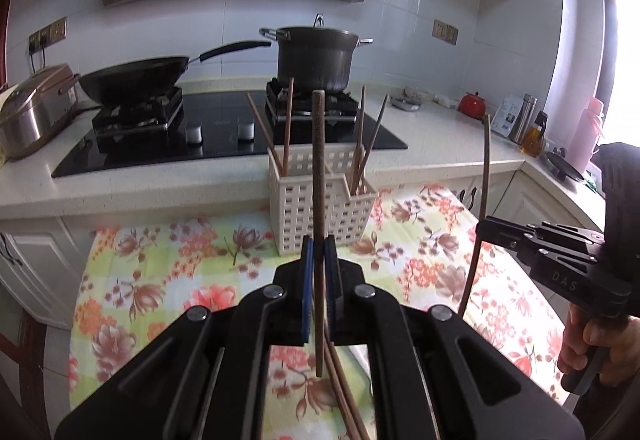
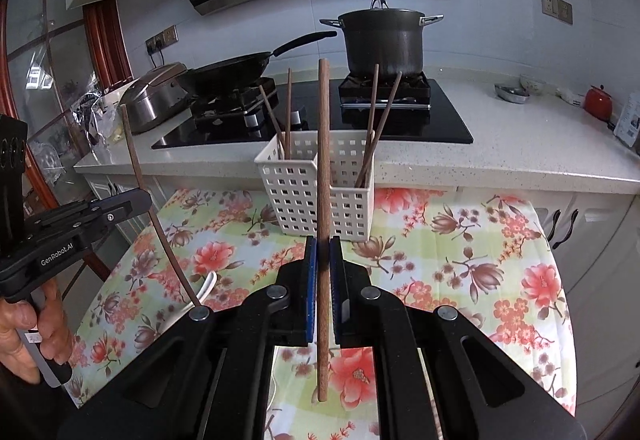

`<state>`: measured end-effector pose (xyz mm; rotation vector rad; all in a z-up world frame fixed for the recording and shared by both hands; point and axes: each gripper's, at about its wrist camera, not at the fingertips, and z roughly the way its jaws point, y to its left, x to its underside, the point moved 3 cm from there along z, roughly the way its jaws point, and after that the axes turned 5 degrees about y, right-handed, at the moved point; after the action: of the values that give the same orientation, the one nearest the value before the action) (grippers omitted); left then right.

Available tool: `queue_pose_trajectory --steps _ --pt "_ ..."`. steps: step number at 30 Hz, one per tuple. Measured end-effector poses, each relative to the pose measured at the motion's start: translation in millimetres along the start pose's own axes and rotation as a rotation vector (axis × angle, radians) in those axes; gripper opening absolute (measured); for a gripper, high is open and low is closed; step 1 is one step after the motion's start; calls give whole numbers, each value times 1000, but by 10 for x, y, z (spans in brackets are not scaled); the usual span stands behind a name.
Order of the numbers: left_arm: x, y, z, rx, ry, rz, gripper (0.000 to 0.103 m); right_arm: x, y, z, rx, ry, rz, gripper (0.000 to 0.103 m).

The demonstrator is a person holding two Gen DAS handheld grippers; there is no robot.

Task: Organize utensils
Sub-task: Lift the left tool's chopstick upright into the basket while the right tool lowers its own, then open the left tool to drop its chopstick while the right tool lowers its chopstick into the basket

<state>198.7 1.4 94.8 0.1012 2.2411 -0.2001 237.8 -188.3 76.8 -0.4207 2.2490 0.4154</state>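
My left gripper (image 1: 319, 252) is shut on a brown chopstick (image 1: 319, 159) that stands upright, clear of the floral tablecloth (image 1: 168, 280). My right gripper (image 2: 323, 252) is shut on another upright chopstick (image 2: 324, 139). Each gripper also shows in the other's view: the right gripper (image 1: 486, 228) and the left gripper (image 2: 142, 201), each with its stick. Just ahead stands a white lattice basket (image 1: 296, 211) (image 2: 288, 195) with two compartments. Two chopsticks (image 2: 286, 111) lean in its left compartment and two chopsticks (image 2: 376, 127) in its right. More loose chopsticks (image 1: 344, 404) lie under the left gripper.
Behind the basket runs a white counter (image 2: 520, 151) with a black hob, a wok (image 1: 136, 79), a dark pot (image 1: 316, 59) and a rice cooker (image 1: 32, 107). A red kettle (image 1: 472, 104) and bottles stand at the right. A white utensil (image 2: 208, 286) lies on the cloth.
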Motion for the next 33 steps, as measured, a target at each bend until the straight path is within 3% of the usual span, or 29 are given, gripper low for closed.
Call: queue_pose_trajectory --steps 11,17,24,33 --pt "-1134 -60 75 -8 -95 42 6 -1115 -133 75 38 -120 8 7" --pt "-1596 -121 380 -29 -106 70 6 -1566 -179 319 57 -151 0 7" --pt "-1806 -48 741 -57 -120 67 6 -1792 -236 666 54 -169 3 7" --pt "-1778 65 1112 -80 -106 63 6 -1795 -269 1082 58 -150 21 7"
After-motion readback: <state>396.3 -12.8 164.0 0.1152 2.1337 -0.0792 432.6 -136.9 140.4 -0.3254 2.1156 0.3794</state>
